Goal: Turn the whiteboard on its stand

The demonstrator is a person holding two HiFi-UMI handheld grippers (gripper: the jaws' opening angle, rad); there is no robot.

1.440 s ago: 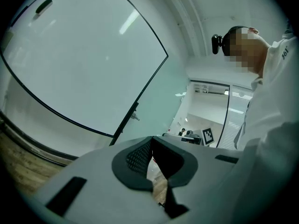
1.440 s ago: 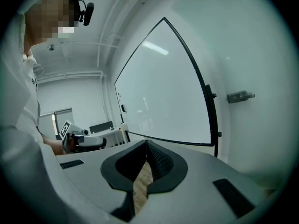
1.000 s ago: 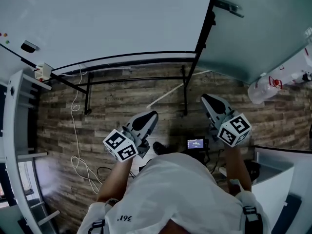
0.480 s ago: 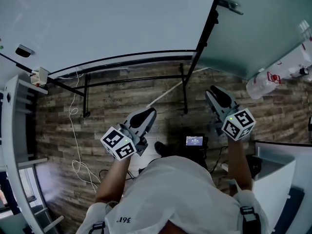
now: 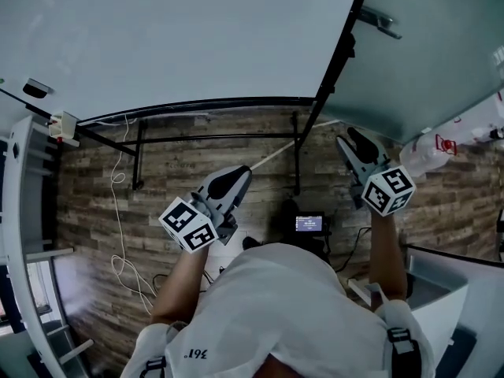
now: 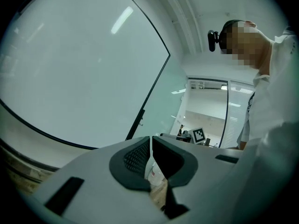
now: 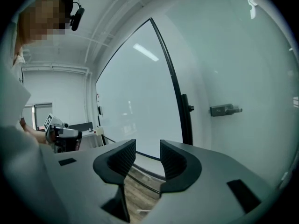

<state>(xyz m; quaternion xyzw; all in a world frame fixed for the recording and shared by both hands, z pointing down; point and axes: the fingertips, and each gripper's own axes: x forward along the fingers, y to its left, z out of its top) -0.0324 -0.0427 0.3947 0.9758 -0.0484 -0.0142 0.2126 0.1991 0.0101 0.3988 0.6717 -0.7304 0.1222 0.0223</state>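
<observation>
The whiteboard (image 5: pixel 173 38) fills the top of the head view, tilted in its black frame (image 5: pixel 339 53) over the stand's black legs (image 5: pixel 296 152). My left gripper (image 5: pixel 228 181) points up at the board's lower edge from below, short of it. In the left gripper view its jaws (image 6: pixel 151 149) are shut with nothing in them, the board (image 6: pixel 70 69) ahead. My right gripper (image 5: pixel 361 144) is below the frame's right edge. Its jaws (image 7: pixel 147 155) are opening and hold nothing. The board (image 7: pixel 135 106) and its frame post (image 7: pixel 187 120) stand beyond them.
A glass wall (image 5: pixel 425 53) with a door handle (image 7: pixel 225 109) stands right of the board. A clear plastic bag (image 5: pixel 441 144) hangs at the right. On the wood floor lie a white cable (image 5: pixel 122 211) and a small lit screen (image 5: pixel 307 224). White shelving (image 5: pixel 24 211) lines the left.
Both grippers have risen toward the board's lower edge, the right one up and to the right near the frame corner. The board looms larger in the head view.
</observation>
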